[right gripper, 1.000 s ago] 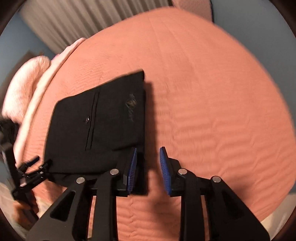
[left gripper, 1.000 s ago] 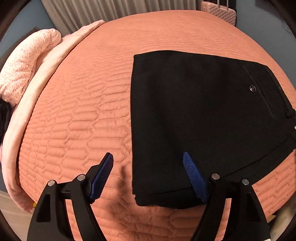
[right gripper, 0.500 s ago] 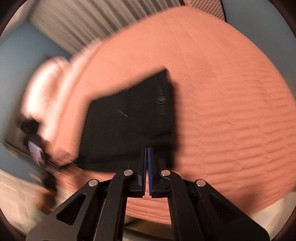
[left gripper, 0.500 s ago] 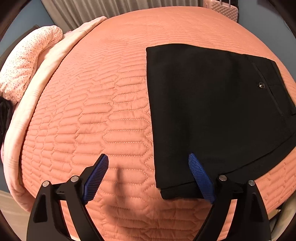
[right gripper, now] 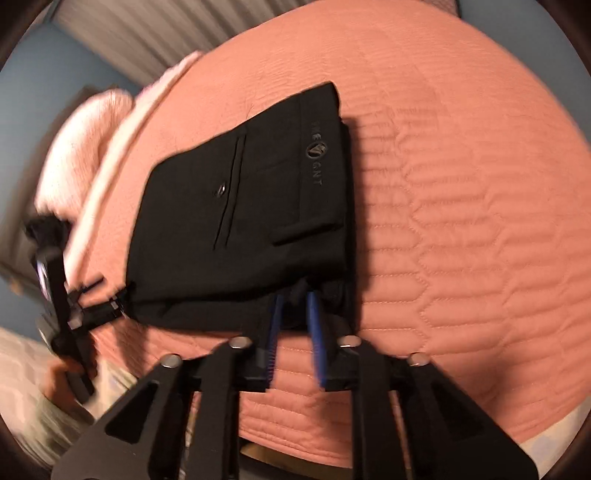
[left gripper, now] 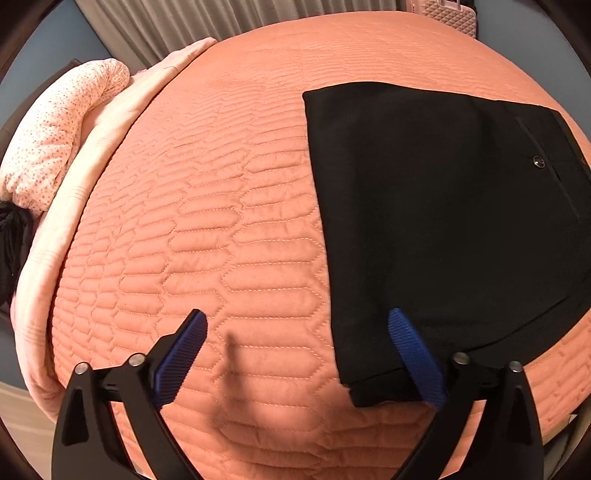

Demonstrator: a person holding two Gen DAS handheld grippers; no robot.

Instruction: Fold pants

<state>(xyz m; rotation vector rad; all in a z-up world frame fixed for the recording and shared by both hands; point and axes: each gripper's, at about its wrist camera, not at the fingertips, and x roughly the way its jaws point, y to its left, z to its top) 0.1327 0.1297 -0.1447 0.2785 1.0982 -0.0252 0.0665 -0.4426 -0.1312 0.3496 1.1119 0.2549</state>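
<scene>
The black pants (left gripper: 436, 221) lie folded into a compact rectangle on the salmon quilted bedspread (left gripper: 221, 221). A back pocket with a button faces up. In the right wrist view the pants (right gripper: 251, 206) show a waistband logo. My left gripper (left gripper: 295, 332) is wide open above the bed, its right finger over the pants' near left corner. My right gripper (right gripper: 293, 317) is open a little, its fingertips at the near edge of the folded pants. The left gripper (right gripper: 62, 306) shows in a hand at the left of the right wrist view.
A pale pink blanket (left gripper: 96, 177) and a floral pillow (left gripper: 55, 129) lie along the bed's left side. Grey curtains (left gripper: 221, 22) hang behind. A pink suitcase (left gripper: 443, 11) stands at the far right. The bed's near edge (right gripper: 406, 443) is close below the grippers.
My right gripper shut and then opened slightly, and it moved in to the pants' near edge. My left gripper stayed open and drifted left, so the pants sit farther right in its view.
</scene>
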